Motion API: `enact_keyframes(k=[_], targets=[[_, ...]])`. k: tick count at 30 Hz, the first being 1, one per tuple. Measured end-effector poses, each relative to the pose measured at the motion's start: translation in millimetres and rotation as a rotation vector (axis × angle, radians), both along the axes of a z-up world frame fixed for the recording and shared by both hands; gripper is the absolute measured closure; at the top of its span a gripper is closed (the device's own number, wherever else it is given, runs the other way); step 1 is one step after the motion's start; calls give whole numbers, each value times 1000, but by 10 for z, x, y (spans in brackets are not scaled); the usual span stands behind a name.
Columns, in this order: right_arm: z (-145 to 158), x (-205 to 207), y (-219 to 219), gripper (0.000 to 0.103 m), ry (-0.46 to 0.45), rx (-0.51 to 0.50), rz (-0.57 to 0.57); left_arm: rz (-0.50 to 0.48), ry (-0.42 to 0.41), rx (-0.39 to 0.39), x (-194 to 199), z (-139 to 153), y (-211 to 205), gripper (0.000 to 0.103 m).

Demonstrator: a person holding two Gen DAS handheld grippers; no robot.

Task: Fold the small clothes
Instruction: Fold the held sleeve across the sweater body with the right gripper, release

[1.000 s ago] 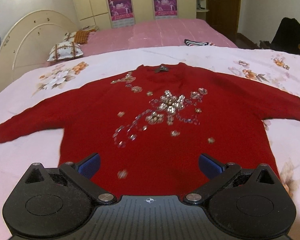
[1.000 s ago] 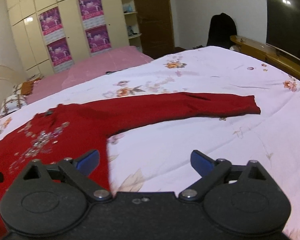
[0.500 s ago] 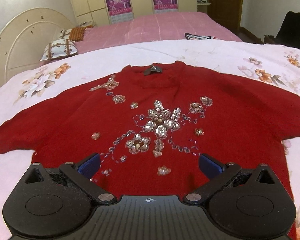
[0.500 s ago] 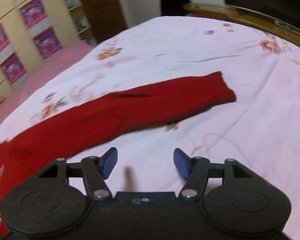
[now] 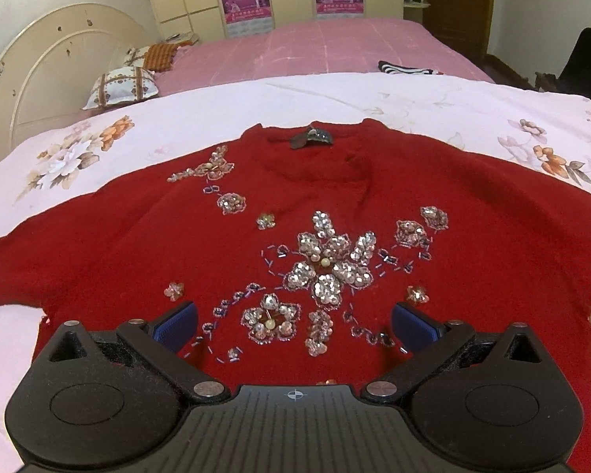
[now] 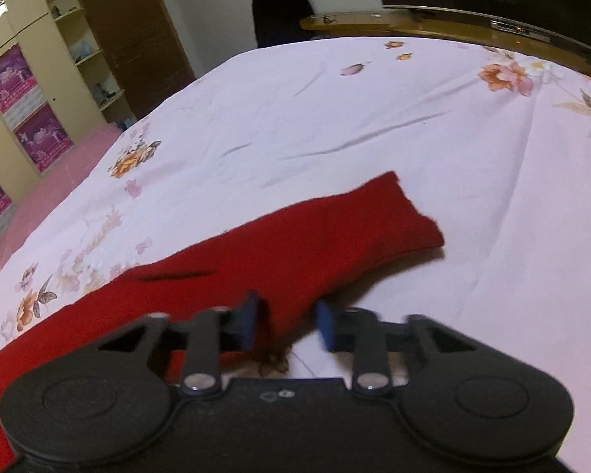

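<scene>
A red sweater (image 5: pixel 145 244) lies spread flat, front side up, on the floral bedsheet (image 5: pixel 224 118), its neckline pointing toward the sheet's far edge and its sequin flower decoration (image 5: pixel 327 268) facing up. The left gripper (image 5: pixel 293 325) hangs low over the lower half of the sweater's body, its blue pads (image 5: pixel 175 325) spread wide with the sequin work showing between them; it has hold of nothing. In the right wrist view, the sweater's sleeve (image 6: pixel 335 232) stretches out across the sheet toward the wooden footboard (image 6: pixel 453 25), its cuff end lying flat just ahead of the tool. The right gripper (image 6: pixel 285 325) sits at the sleeve's near edge with its jaws drawn partway in, a fold of red fabric between the pads; the frame is blurred there, so the pads may not be pressing the cloth.
</scene>
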State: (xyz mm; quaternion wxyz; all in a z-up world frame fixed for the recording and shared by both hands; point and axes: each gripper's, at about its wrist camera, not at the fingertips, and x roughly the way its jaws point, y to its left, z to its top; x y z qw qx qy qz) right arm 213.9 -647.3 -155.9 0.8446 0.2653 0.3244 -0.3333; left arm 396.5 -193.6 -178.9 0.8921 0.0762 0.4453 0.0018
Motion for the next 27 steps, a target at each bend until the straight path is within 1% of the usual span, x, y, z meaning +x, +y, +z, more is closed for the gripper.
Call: enact_keyframes(k=[1,4,6,8,11,12,14,16,18,20,21,22,23,24,25,27], targets=[[6,19,13,95,-3,-12,11,-1,-2,4,6,2,2,0],[70,65,88,96,-34,-53,46,-2,-4,1,30,23,53,0],[193,150,266,96,-75,-101,113,1,-7,-12,46,52,125,0],[336,276,504,96,-121,-122,203,17,-12,-30,64,97,233,0],[579,543,1082,97,-192,-167,386,44,-20,-73,88,186,437,0],[644,629,1297,97,-218,-165,451,51,-28,-80,88,222,507,0],[734,795,1768,97,-262,-138,588,66,-49,-89,76,305,659,0],[758,937,2272,97,-287,-91,730,82,-71,-93,57,377,808,0],[689,1048,2699,97,-281,-42,840,97,-82,-102,55,424,968,0],[508,1177,3088,96,-229,25,945,100,-75,-127,68,426,1100,0],[372,1236,3261,95,-194,57,980,97,-66,-142,79,408,1149,0],[226,1294,3412,92,-146,67,1011,92,-53,-159,92,381,1185,0],[124,1340,3490,78,-100,65,1028,79,-35,-183,111,343,1206,0],[8,1383,3570,69,-43,66,1042,65,-18,-205,126,307,1209,0],[-44,1391,3583,69,-22,67,1044,45,-2,-231,143,266,1203,0],[8,1374,3489,67,-44,68,1039,13,19,-262,166,191,1149,0]])
